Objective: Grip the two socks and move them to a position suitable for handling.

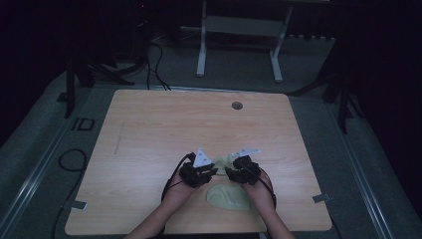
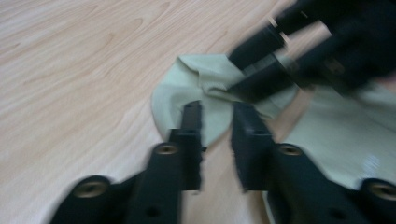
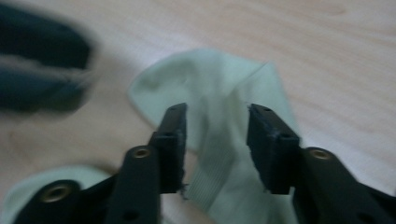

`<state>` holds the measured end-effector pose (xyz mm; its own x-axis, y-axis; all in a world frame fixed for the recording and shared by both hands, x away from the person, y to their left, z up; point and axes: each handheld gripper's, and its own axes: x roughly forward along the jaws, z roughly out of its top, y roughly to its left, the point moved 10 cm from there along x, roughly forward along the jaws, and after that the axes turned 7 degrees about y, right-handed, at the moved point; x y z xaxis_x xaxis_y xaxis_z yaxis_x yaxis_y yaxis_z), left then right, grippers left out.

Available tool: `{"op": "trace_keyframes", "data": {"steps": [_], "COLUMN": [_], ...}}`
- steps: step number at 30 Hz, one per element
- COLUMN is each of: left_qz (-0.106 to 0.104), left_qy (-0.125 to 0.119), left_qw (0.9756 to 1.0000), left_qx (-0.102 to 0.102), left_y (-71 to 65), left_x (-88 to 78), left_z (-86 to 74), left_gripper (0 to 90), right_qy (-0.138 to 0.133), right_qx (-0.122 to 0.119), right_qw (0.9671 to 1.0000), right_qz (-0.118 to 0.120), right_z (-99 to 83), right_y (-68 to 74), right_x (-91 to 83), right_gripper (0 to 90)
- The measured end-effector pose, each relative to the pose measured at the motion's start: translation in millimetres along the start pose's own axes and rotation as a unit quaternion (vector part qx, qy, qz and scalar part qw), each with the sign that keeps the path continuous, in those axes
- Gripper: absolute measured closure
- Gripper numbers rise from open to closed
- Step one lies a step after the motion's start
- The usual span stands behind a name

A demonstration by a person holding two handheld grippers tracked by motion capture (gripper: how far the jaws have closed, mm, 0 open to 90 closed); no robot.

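The pale green sock [image 1: 228, 195] lies on the wooden table [image 1: 149, 134] near its front edge, at about five o'clock from the table's centre. It is one piece of knit, one end bunched up between your two grippers and the rounded end spread flat toward you.

It looks light, limp and a little stretchy, so it will sag and fold wherever you lift it, and a shallow pinch could slide off a single layer. The ribbed band visible in the right gripper view looks the firmest place to bite; take it well in from the edge.

Your left gripper [image 2: 215, 112] hovers over the sock's rounded end [image 2: 187, 93], which reaches from its eleven to its one o'clock. Its jaws stand a narrow gap apart with cloth lying under the gap, and nothing is pinched there.

Your right gripper [image 3: 215, 116] has its jaws parted rather wider. A ridge of the sock [image 3: 219, 93] runs up between them toward twelve o'clock, but the pads stand clear of it on both sides, so it holds nothing. In the left gripper view the same gripper [image 2: 261, 65] comes in from two o'clock with its tips resting on the puckered cloth.

In the high view your left gripper [image 1: 211, 172] and right gripper [image 1: 230, 172] nearly meet tip to tip.
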<state>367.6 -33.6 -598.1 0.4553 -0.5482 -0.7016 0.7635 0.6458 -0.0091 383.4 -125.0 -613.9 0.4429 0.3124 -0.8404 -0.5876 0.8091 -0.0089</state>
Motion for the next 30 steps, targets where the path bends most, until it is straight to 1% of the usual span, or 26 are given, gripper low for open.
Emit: {"op": "trace_keyframes", "data": {"steps": [2,4,7,9,12,14,15,16,17,18,19,20,21,22,24,25,26,27,29,30], "left_qz": [0.009,0.017,0.027,0.033,0.031,0.032,0.033,0.033,0.033,0.033,0.033,0.033,0.035,0.038,0.039,0.039,0.039,0.038,0.036,0.035], "left_qy": [0.019,0.041,0.067,0.078,0.074,0.073,0.069,0.069,0.067,0.067,0.068,0.068,0.069,0.069,0.070,0.070,0.069,0.070,0.072,0.073], "left_qw": [0.9998,0.9990,0.9974,0.9964,0.9968,0.9968,0.9971,0.9971,0.9972,0.9972,0.9971,0.9971,0.9969,0.9968,0.9967,0.9968,0.9968,0.9968,0.9967,0.9967], "left_qx": [0.004,0.007,-0.001,-0.002,-0.008,-0.001,0.001,0.001,0.000,0.003,0.008,0.007,0.009,0.009,0.004,0.006,0.007,0.006,0.008,0.007], "left_y": [1.7,3.6,5.7,7.4,10.1,10.3,10.4,10.4,11.3,11.6,12.1,12.6,13.8,15.0,17.0,17.4,18.0,18.7,19.2,19.2], "left_x": [12.3,23.1,37.5,43.7,45.6,45.3,45.4,45.4,44.7,44.1,43.4,42.9,42.2,41.7,40.5,40.1,39.7,39.2,38.7,38.7], "left_z": [3.5,2.7,-2.4,-6.0,-6.3,-6.9,-7.1,-7.1,-8.0,-8.7,-9.4,-9.9,-10.6,-11.0,-12.1,-12.5,-13.0,-13.4,-13.7,-13.7], "left_gripper": [82.0,84.7,87.4,88.8,88.9,89.0,89.0,89.0,89.0,89.0,89.1,89.1,89.1,89.1,89.1,89.1,89.1,89.1,89.0,89.0], "right_qy": [0.009,0.014,0.020,0.020,0.024,0.025,0.028,0.028,0.030,0.025,0.019,0.010,0.003,-0.006,-0.018,-0.022,-0.026,-0.028,-0.030,-0.028], "right_qx": [-0.002,-0.004,-0.005,-0.011,-0.018,-0.028,-0.030,-0.030,-0.033,-0.019,-0.011,0.001,0.011,0.021,0.033,0.043,0.049,0.055,0.071,0.075], "right_qw": [0.9999,0.9999,0.9998,0.9997,0.9995,0.9990,0.9987,0.9987,0.9984,0.9992,0.9996,0.9999,0.9999,0.9998,0.9993,0.9988,0.9984,0.9981,0.9969,0.9967], "right_qz": [0.006,0.004,0.005,-0.001,-0.009,-0.023,-0.028,-0.028,-0.036,-0.024,-0.019,-0.010,-0.001,0.003,0.007,0.011,0.009,0.007,0.014,0.011], "right_z": [-6.3,-10.5,-13.1,-13.9,-14.9,-15.3,-15.2,-15.2,-14.9,-12.6,-10.7,-8.3,-6.0,-3.4,0.5,1.7,2.4,2.4,1.4,0.1], "right_y": [2.0,2.0,2.0,1.8,2.5,2.2,2.0,2.0,0.7,-1.8,-4.4,-7.1,-10.1,-14.0,-24.4,-29.9,-36.3,-42.6,-54.1,-60.0], "right_x": [3.9,6.9,9.7,11.4,11.8,12.0,11.8,11.8,11.6,8.8,5.2,0.1,-5.7,-11.7,-23.2,-28.0,-32.2,-35.3,-38.9,-39.2], "right_gripper": [63.6,65.6,66.4,66.4,67.0,73.9,80.1,80.1,82.4,83.6,83.7,83.7,83.6,83.6,83.5,83.6,83.5,83.5,83.3,83.2]}}
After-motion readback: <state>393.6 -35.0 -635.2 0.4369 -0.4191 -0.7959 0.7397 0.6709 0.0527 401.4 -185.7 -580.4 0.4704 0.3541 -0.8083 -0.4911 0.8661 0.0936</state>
